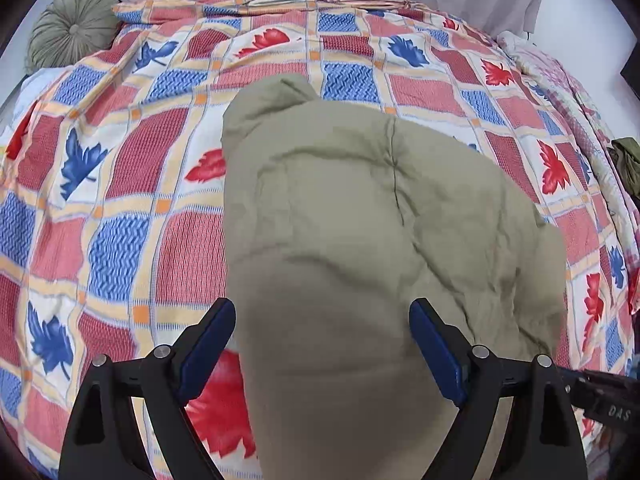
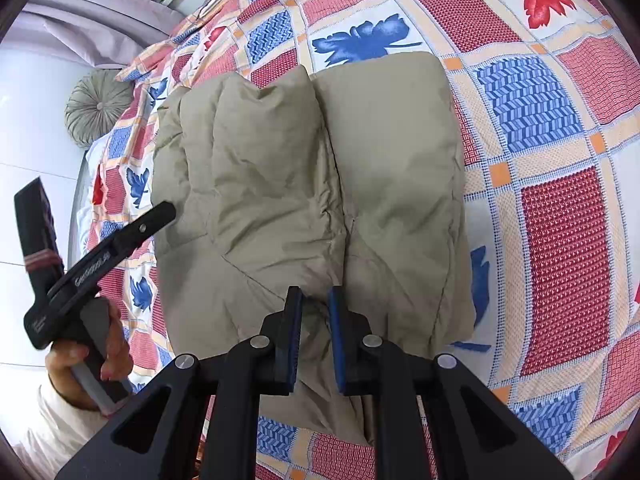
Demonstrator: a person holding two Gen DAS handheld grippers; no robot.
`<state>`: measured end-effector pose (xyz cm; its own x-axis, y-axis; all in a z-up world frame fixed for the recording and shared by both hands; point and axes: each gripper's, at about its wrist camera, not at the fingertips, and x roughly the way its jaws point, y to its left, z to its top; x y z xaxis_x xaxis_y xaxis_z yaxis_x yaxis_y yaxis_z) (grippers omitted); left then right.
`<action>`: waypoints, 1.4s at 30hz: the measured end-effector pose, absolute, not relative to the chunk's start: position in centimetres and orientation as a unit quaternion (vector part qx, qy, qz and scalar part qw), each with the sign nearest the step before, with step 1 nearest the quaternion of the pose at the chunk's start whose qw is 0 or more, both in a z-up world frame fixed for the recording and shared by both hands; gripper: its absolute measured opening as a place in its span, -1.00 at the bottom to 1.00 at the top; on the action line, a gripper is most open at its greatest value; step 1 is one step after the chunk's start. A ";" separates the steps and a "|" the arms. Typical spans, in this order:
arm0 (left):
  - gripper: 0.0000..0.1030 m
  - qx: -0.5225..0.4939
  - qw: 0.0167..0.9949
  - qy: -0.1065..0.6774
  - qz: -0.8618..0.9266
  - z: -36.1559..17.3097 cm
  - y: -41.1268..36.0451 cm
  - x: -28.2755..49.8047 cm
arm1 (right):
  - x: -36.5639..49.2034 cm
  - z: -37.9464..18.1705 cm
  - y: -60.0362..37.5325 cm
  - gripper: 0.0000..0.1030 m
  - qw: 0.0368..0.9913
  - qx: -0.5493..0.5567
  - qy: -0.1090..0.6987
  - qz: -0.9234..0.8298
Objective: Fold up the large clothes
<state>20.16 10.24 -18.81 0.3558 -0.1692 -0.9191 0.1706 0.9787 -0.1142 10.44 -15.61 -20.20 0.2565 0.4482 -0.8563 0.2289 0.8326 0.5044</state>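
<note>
- Right gripper (image 2: pixel 314 334) is hovering over the near edge of the khaki padded garment (image 2: pixel 320 200), its blue pads nearly together; a pucker of cloth is showing in the narrow gap, but you cannot tell whether the pads are pinching it.
- Your left gripper (image 1: pixel 322 344) is hanging with its jaws wide apart above the garment's near end, gripping nothing.
- You are looking at the garment lying folded into a thick bundle on the patchwork bedspread (image 2: pixel 560 160), two puffy halves meeting along a central crease.
- It is looking soft, light and springy, so you are likely dealing with filling that pushes folds back open; the smooth shell may slip between pads.
- You are best taking hold at the firm edges and the corners nearest you rather than the bulging middle, and pressing air out as you fold.
- Beyond the garment's far end, a round pleated cushion (image 2: pixel 98 106) is sitting at the bedspread's edge.
- Beside the garment's left side, your hand (image 2: pixel 90 354) is gripping the left tool's handle.
</note>
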 end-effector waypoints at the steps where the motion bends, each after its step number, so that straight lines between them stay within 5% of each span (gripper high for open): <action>1: 0.72 -0.002 0.821 0.561 -0.103 -18.7 10.5 19.5 | 10.3 -20.2 -15.5 -0.70 0.741 0.280 0.607 0.072; 8: 0.73 -0.026 0.795 0.597 -0.107 -19.4 11.6 15.2 | 8.3 -20.0 -15.3 -0.70 0.729 0.264 0.629 0.049; 11: 1.00 -0.036 0.791 0.602 -0.099 -19.7 12.1 13.8 | 7.5 -20.0 -15.7 -0.70 0.722 0.266 0.637 0.043; 26: 1.00 -0.005 0.790 0.612 -0.049 -19.8 12.8 10.9 | 5.5 -18.5 -13.7 -0.70 0.723 0.222 0.653 0.033; 42: 1.00 0.015 0.805 0.592 -0.023 -11.3 15.1 6.7 | 3.0 -11.9 -13.4 -0.69 0.736 0.182 0.652 0.011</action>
<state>6.65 15.11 -11.31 0.2981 -0.0188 -0.9543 0.0555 0.9985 -0.0024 2.97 -13.38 -11.86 0.1499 0.2542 -0.9555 0.2206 0.9334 0.2830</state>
